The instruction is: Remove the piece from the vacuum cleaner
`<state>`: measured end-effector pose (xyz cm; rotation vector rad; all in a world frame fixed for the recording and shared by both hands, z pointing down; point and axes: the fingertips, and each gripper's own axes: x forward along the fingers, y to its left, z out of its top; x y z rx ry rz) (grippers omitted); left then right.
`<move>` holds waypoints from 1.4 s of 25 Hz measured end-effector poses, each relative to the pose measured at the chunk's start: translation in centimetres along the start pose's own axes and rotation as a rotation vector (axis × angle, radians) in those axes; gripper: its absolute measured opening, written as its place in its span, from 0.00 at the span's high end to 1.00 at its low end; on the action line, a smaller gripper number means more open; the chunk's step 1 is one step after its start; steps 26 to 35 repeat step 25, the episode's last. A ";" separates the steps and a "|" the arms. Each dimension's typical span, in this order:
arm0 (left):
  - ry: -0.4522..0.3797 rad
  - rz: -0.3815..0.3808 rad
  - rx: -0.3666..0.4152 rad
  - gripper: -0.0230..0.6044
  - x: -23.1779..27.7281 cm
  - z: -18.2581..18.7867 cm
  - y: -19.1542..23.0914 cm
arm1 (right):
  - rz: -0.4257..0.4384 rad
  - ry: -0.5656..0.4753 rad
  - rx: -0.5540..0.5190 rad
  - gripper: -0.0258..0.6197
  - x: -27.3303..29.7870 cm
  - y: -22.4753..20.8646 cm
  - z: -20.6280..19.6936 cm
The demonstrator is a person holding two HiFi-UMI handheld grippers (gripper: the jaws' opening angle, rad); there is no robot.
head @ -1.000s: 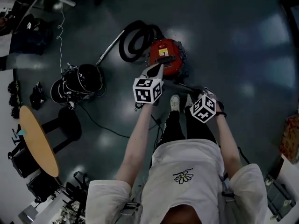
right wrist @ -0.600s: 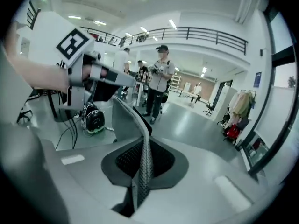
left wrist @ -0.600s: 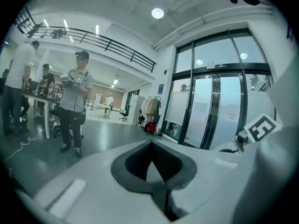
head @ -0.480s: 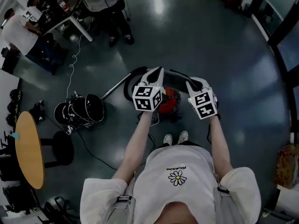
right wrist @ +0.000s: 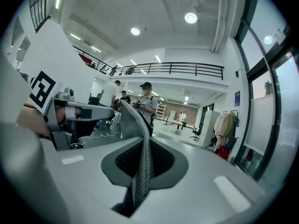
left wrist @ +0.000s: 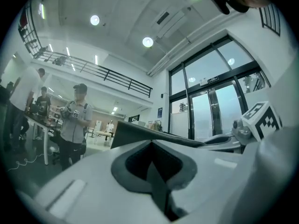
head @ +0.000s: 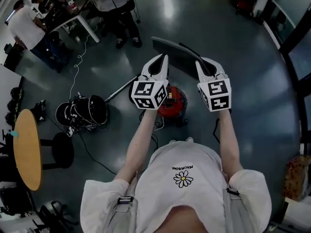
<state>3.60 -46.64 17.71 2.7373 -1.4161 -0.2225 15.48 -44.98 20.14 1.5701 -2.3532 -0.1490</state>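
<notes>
Head view shows the person holding both tools up in front of the chest. The left gripper (head: 162,58) and the right gripper (head: 200,62) are side by side, and a dark grey flat mesh piece (head: 177,57) spans between their tips. The piece is in the air, apart from the red round vacuum cleaner (head: 171,102), which sits on the glossy dark floor (head: 252,81) beneath the two grippers. In the picture the piece lies at 12 o'clock of the vacuum cleaner. A thin metal wand (head: 120,88) runs out from the cleaner toward 10 o'clock, and a black coiled bundle of hose and cable (head: 85,113) lies at 9 o'clock of it. A round wooden table (head: 26,149) stands at the 8 o'clock edge, and a seated person in a white shirt (head: 22,23) is at 10 o'clock

In the left gripper view the left gripper (left wrist: 152,146) has its jaws pressed together on a thin edge of the piece (left wrist: 135,133), which stretches away toward 2 o'clock. A standing person in a grey shirt and cap (left wrist: 74,125) is at 9 o'clock, and tall glass doors (left wrist: 210,106) are at 2 o'clock

In the right gripper view the right gripper (right wrist: 141,148) is clamped tight on the piece (right wrist: 135,120). Its woven texture is plain there, and the sheet rises out of the jaws toward 11 o'clock
</notes>
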 end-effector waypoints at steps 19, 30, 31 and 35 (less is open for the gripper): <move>-0.019 -0.029 -0.004 0.96 0.1 0.3 -0.3 | -0.016 -0.004 -0.043 0.90 -0.1 1.0 -0.7; -0.021 -0.036 0.008 0.96 -0.2 -0.8 -1.1 | -0.036 -0.005 -0.072 0.90 -0.8 1.0 -2.1; -0.021 -0.036 0.008 0.96 -0.2 -0.8 -1.1 | -0.036 -0.005 -0.072 0.90 -0.8 1.0 -2.1; -0.021 -0.036 0.008 0.96 -0.2 -0.8 -1.1 | -0.036 -0.005 -0.072 0.90 -0.8 1.0 -2.1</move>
